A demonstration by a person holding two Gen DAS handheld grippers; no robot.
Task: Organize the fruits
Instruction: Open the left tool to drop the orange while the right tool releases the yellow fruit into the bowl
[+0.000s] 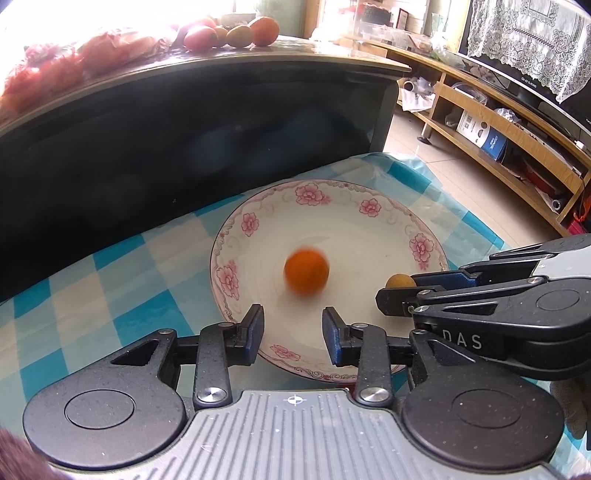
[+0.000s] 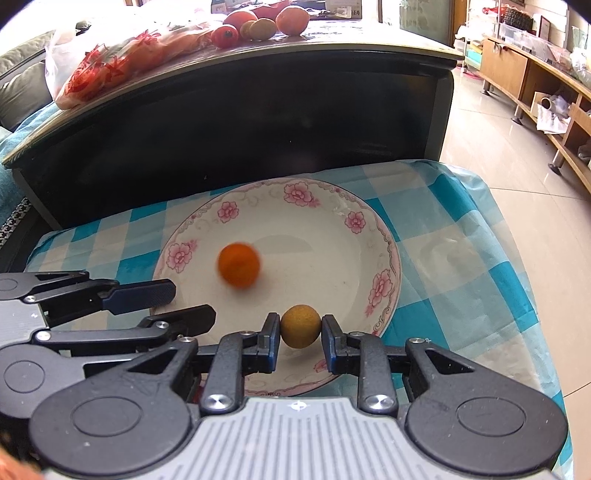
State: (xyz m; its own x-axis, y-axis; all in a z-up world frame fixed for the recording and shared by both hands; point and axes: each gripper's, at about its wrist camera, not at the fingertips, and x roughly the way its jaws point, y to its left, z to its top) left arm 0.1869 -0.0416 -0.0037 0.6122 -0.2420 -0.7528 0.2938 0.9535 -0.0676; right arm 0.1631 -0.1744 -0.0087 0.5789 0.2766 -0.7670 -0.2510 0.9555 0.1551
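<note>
Small orange fruit (image 2: 238, 266) blurred, on the flowered plate (image 2: 384, 243), left of centre, touching no gripper; apparently rolling or dropping, judging by the smear. Small brownish-yellow fruit (image 2: 300, 326) above the plate's near rim, pinched between the pads of the right gripper (image 2: 300, 332), one pad on each side. Left gripper (image 1: 293, 325) spread apart and empty, poised over the near edge of the plate (image 1: 255, 206), the orange fruit (image 1: 306, 272) lying just ahead of its gap. Same left gripper (image 2: 177, 302) visible from the right wrist view, low over the plate's left side.

Plate resting on a blue-and-white checked cloth (image 2: 461, 236). Behind it, a dark cabinet (image 2: 236, 122) with several more fruits (image 2: 258, 22) in a cluster on its top, beside a red-printed plastic bag (image 2: 110, 62).

Judged progress: early. One fruit on the plate, a second held over it and not yet set down, at least four left on the cabinet top to bring over. Possibly more inside the bag; impossible to tell.
</note>
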